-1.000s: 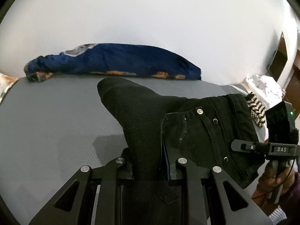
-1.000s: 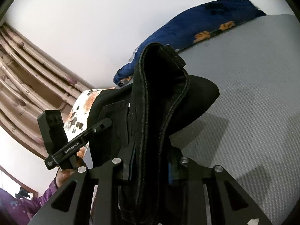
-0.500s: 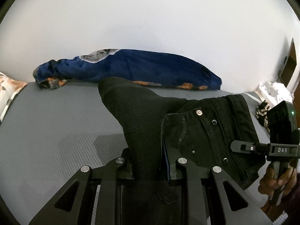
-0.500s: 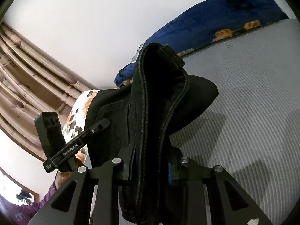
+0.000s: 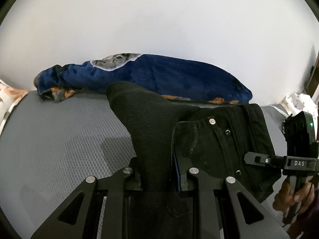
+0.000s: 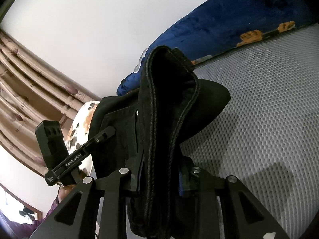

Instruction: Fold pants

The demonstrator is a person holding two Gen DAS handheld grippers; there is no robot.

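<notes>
The black pants (image 5: 209, 137) hang stretched between both grippers above the grey mattress (image 5: 59, 135). My left gripper (image 5: 159, 177) is shut on a bunch of the black fabric beside the riveted pocket. My right gripper (image 6: 159, 177) is shut on the folded waistband edge (image 6: 167, 103), which stands up in front of its camera. The right gripper also shows at the right of the left wrist view (image 5: 265, 160); the left gripper shows at the left of the right wrist view (image 6: 99, 137). The pant legs are hidden.
A rolled blue blanket (image 5: 159, 75) lies along the white wall at the mattress's far edge, also in the right wrist view (image 6: 229, 27). A floral pillow (image 5: 10, 97) sits at the left. Beige curtains (image 6: 30, 75) hang left. White cloth (image 5: 299, 101) lies at far right.
Both grippers have carried the pants toward the far side of the bed; the blue blanket looms larger and nearer. Both grips have not changed.
</notes>
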